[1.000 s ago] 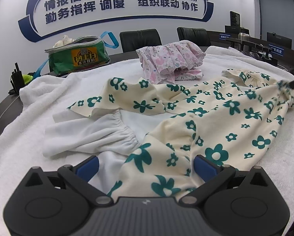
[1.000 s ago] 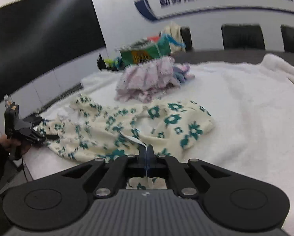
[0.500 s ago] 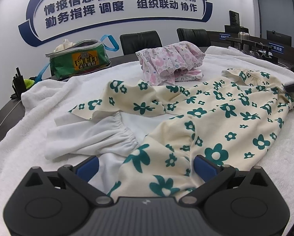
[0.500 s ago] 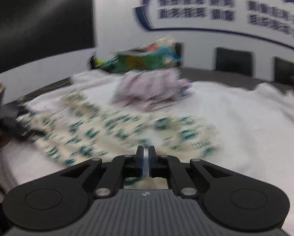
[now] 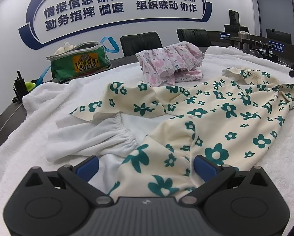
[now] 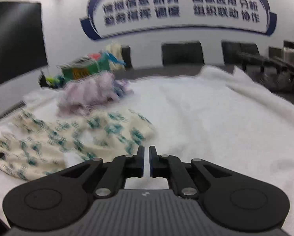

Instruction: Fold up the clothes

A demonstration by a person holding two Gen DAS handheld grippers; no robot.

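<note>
While our left gripper (image 5: pixel 145 165) stands spread wide over the near hem of one cream dress with green flowers (image 5: pixel 215 118), our right gripper (image 6: pixel 146 158) has just been opening to a narrow slit, with nothing between its jaws and the dress lying just to its left. Beyond both we count one pink floral garment (image 5: pixel 172 63), one green bag (image 5: pixel 80 63) and two black chairs (image 5: pixel 142 41) behind the towel-covered desk (image 6: pixel 215 118).

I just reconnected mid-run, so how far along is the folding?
Done: nothing visibly folded. The pink floral garment lies bunched on the white towel. In hand: nothing; the right gripper is nearly shut and empty, the left gripper open around the green-flowered garment. Left: fold both.
</note>
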